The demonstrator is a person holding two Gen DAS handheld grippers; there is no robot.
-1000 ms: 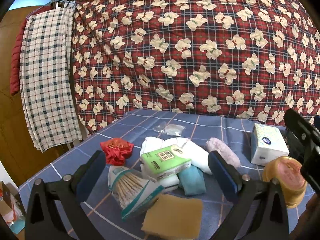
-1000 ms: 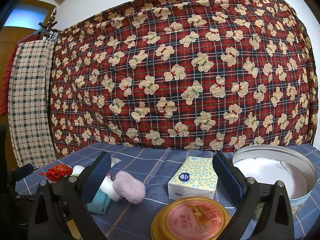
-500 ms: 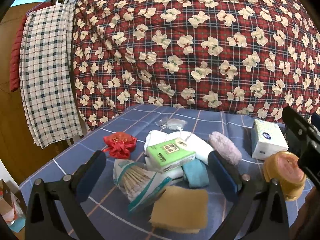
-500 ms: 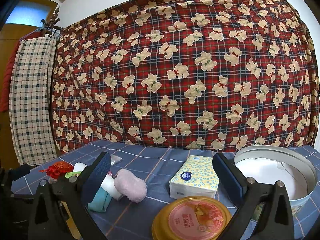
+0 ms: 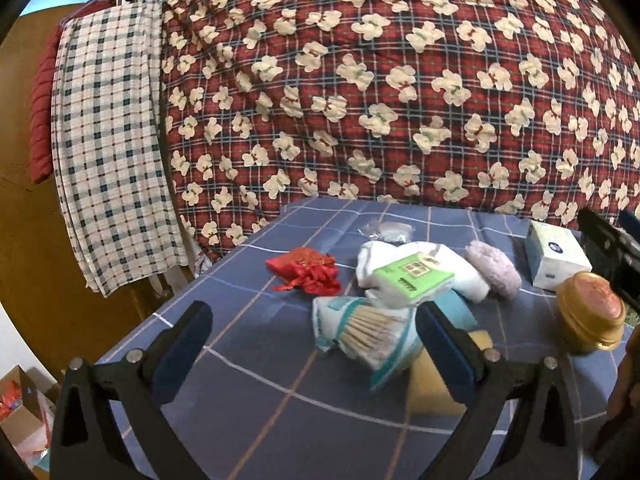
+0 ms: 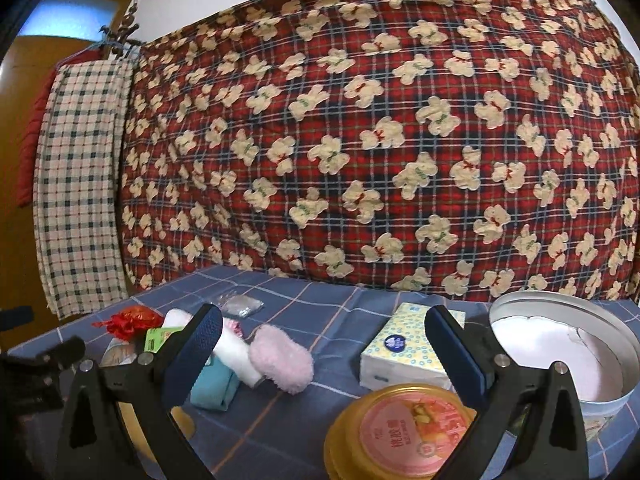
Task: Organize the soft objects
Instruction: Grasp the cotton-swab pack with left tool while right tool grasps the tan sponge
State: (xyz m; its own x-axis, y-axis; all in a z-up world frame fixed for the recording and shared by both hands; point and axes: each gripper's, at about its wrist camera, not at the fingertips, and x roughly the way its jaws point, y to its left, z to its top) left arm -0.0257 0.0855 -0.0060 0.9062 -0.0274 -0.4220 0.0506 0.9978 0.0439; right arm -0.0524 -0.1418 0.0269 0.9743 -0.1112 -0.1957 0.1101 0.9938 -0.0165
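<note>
Only right wrist view shows white round tub (image 6: 560, 344).

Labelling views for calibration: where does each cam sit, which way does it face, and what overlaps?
Left wrist: on the left claw, facing the red pouch and swab bag; both fingers show, open.
Right wrist: on the right claw, facing the tissue box and white tub; both fingers show, open.
Shared: pink puff, gold tin, teddy blanket.
</note>
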